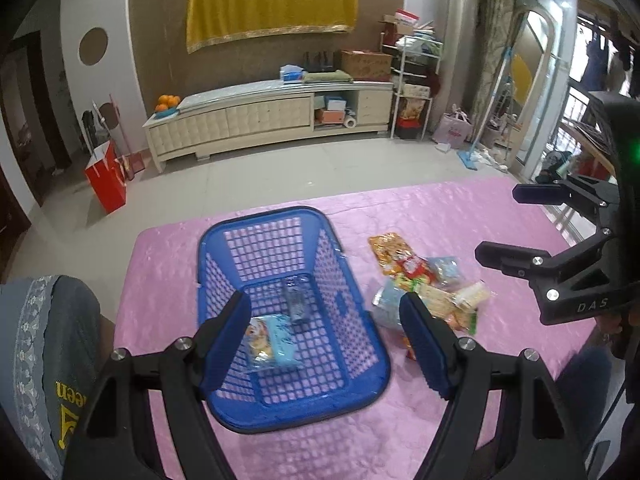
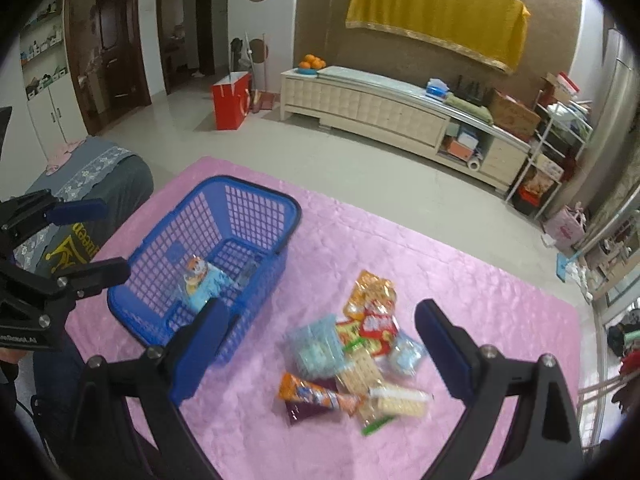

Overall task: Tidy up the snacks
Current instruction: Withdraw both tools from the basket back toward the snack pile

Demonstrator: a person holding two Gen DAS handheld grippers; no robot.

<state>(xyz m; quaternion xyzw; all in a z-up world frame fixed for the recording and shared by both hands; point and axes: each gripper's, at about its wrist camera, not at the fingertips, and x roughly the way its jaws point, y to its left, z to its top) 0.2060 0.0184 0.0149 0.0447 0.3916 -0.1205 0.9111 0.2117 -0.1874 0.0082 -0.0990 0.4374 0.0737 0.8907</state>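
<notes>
A blue plastic basket (image 1: 340, 392) stands on a pink cloth; it also shows in the right wrist view (image 2: 256, 196). Inside lie a light-blue snack packet (image 1: 276, 340) and a dark clear packet (image 1: 296, 300). A pile of snack packets (image 1: 428, 284) lies right of the basket, seen in the right wrist view (image 2: 360, 352) too. My left gripper (image 1: 326, 340) is open and empty, above the basket's near end. My right gripper (image 2: 320, 344) is open and empty, just above the pile; it shows at the right of the left wrist view (image 1: 500, 224).
The pink cloth (image 1: 460, 216) covers the table. A grey cushioned seat (image 1: 44, 344) stands at its left edge. Beyond the far edge are a tiled floor, a red bag (image 1: 106, 182) and a long cream cabinet (image 1: 264, 118).
</notes>
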